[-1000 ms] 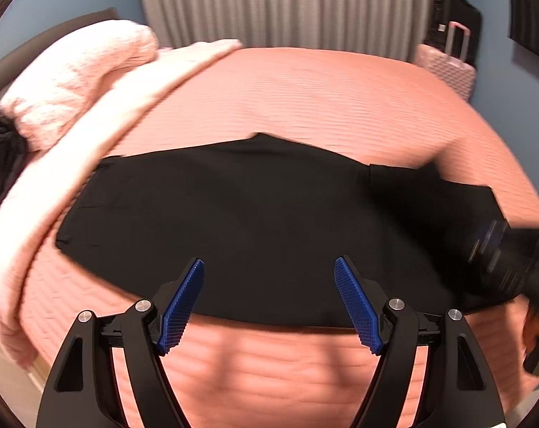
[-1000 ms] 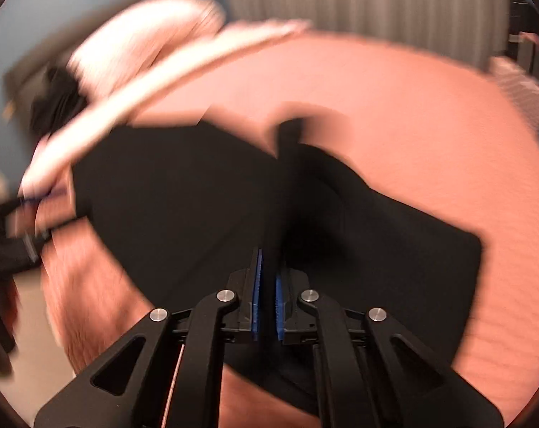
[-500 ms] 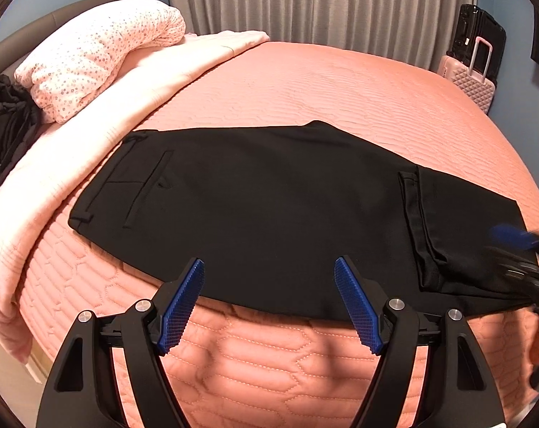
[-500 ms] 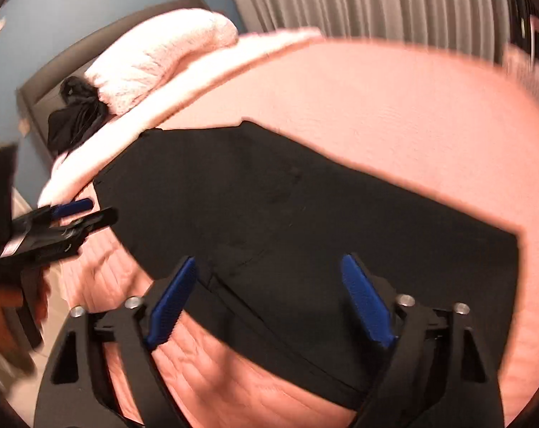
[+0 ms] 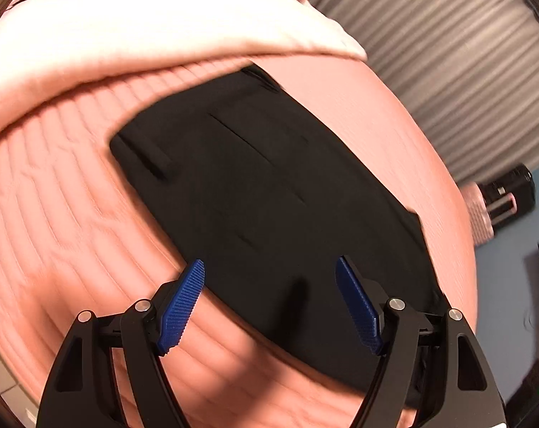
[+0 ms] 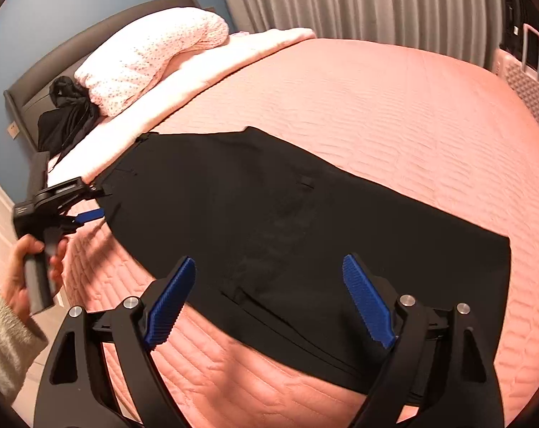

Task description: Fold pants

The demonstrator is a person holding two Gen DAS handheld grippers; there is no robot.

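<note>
Two hand-held grippers are working over the bed. Right hand-held gripper point(image 6: 269, 299) is hovering with its blue pads point(image 6: 367, 303) spread wide, holding nothing, above the near edge of the black pants point(image 6: 269, 214). Pants are lying flat on the salmon quilted bedspread point(image 6: 394, 107), folded into one long dark panel running from the pillow end on the left toward the right; a doubled layer is showing at the near edge between the right pads.

Left hand-held gripper point(image 5: 269, 299) is likewise hanging with pads point(image 5: 182, 303) wide apart and empty, over the near border of the pants point(image 5: 269, 196) at the waistband end; its view is blurred. In the right wrist view this left hand-held gripper point(image 6: 94, 203) is sitting just beside the waistband corner, gripped by the person's left hand point(image 6: 26, 278).

Farther back, a pale pink blanket point(image 6: 205, 71) is lying along the bedspread, a spotted pillow point(image 6: 151, 50) resting on it, dark clothing point(image 6: 67, 114) bunched against the headboard point(image 6: 55, 57). Beyond: grey curtain point(image 6: 358, 0) and pink suitcase point(image 6: 522, 78).
</note>
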